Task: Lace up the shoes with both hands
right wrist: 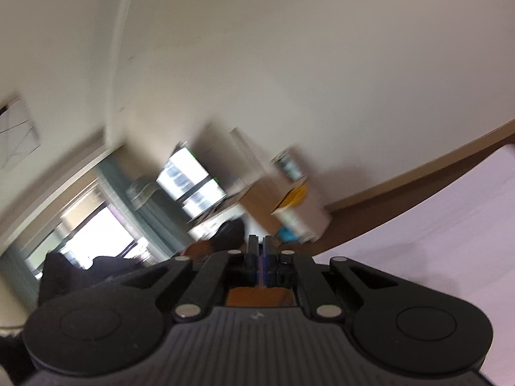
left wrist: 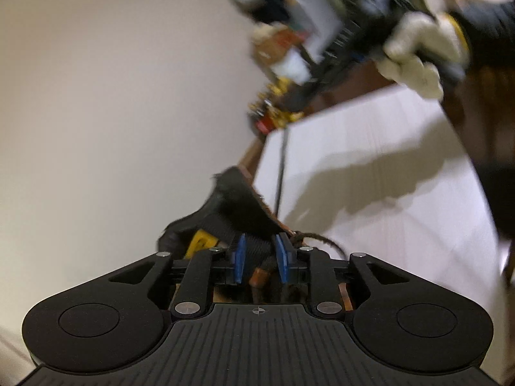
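In the left wrist view a dark shoe (left wrist: 231,202) with a brown edge and a yellow tag lies just ahead of my left gripper (left wrist: 261,255). Its blue pads (left wrist: 239,257) stand a little apart, with the shoe's black ribbed fabric showing between them; I see no squeeze on it. A dark lace (left wrist: 280,173) runs taut from the shoe up to my right gripper (left wrist: 268,120), which a white-gloved hand (left wrist: 415,58) holds above the table. In the right wrist view the right gripper (right wrist: 260,251) has its pads pressed together; the lace is hidden there.
The shoe rests at the edge of a white table (left wrist: 370,177) with a brown rim (right wrist: 402,189). A beige wall fills the left. Blurred boxes (right wrist: 289,193) and a bright window (right wrist: 96,234) lie beyond. Loose lace (left wrist: 325,241) curls by the left gripper's right finger.
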A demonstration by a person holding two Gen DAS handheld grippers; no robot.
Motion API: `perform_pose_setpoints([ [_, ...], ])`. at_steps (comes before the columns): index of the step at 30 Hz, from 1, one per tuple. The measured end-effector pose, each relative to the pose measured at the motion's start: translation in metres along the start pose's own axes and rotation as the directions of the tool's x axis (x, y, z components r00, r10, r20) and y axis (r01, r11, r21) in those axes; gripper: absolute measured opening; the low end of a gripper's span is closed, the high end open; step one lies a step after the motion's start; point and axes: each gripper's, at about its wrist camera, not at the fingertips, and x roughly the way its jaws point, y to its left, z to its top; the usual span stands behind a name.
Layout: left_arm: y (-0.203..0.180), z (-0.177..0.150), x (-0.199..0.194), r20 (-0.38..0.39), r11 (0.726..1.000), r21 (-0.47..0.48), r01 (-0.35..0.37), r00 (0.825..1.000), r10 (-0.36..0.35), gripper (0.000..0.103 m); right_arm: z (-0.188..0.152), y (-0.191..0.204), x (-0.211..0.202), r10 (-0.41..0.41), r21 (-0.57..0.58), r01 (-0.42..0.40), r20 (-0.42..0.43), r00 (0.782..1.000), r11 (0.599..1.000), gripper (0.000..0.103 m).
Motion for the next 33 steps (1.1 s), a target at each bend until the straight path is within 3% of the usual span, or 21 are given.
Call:
perform_pose_setpoints([
  [3, -0.003, -0.005, 0.007, -0.008, 0.997, -0.059, -0.049, 0.999, 0.049, 0.025, 0.006, -0.006, -0.040, -0.130, 0.006, 0.130, 0.112, 0.985, 0.992, 0.002],
  [6, -0.009, -0.022, 0.003, -0.034, 0.985, -0.127, -0.116, 0.993, 0.113, 0.025, 0.007, -0.003, -0.074, -0.256, -0.005, 0.264, 0.226, 0.940, 0.964, 0.002],
  [9, -0.013, -0.027, 0.003, -0.075, 0.968, -0.189, -0.164, 0.986, 0.152, 0.025, 0.001, 0.005, -0.106, -0.399, -0.020, 0.428, 0.319, 0.860, 0.904, 0.002],
  [12, -0.019, -0.045, 0.002, -0.126, 0.942, -0.278, -0.188, 0.979, 0.158, 0.025, -0.007, 0.004, -0.111, -0.480, -0.059, 0.512, 0.267, 0.835, 0.857, 0.002],
  [14, -0.024, -0.055, 0.015, -0.145, 0.931, -0.309, -0.194, 0.977, 0.155, 0.025, -0.016, 0.005, -0.105, -0.500, -0.114, 0.527, 0.202, 0.842, 0.842, 0.003],
  [16, -0.031, -0.069, 0.023, -0.173, 0.918, -0.350, -0.189, 0.976, 0.135, 0.025, -0.027, 0.012, -0.098, -0.551, -0.191, 0.579, 0.181, 0.815, 0.793, 0.017],
  [19, -0.045, -0.090, 0.033, -0.208, 0.896, -0.418, -0.147, 0.976, 0.063, 0.025, -0.040, 0.027, -0.090, -0.587, -0.280, 0.622, 0.207, 0.783, 0.731, 0.021],
  [23, -0.058, -0.099, 0.038, -0.234, 0.899, -0.422, -0.117, 0.972, 0.017, 0.025, -0.056, 0.055, -0.074, -0.497, -0.358, 0.515, 0.147, 0.855, 0.779, 0.022],
  [26, -0.062, -0.115, 0.024, -0.263, 0.853, -0.507, -0.123, 0.965, -0.017, 0.027, -0.069, 0.079, -0.058, -0.408, -0.427, 0.400, 0.075, 0.910, 0.811, 0.029],
  [27, -0.064, -0.120, 0.024, -0.270, 0.831, -0.544, -0.119, 0.962, -0.040, 0.027, -0.077, 0.093, -0.049, -0.367, -0.463, 0.344, 0.043, 0.929, 0.817, 0.037],
  [29, -0.071, -0.125, 0.025, -0.294, 0.814, -0.566, -0.135, 0.955, -0.045, 0.028, -0.092, 0.122, -0.030, -0.278, -0.533, 0.219, -0.031, 0.960, 0.817, 0.040],
  [33, -0.080, -0.129, 0.025, -0.306, 0.787, -0.595, -0.166, 0.952, -0.031, 0.028, -0.109, 0.158, 0.007, -0.154, -0.581, 0.041, -0.147, 0.977, 0.813, 0.040],
])
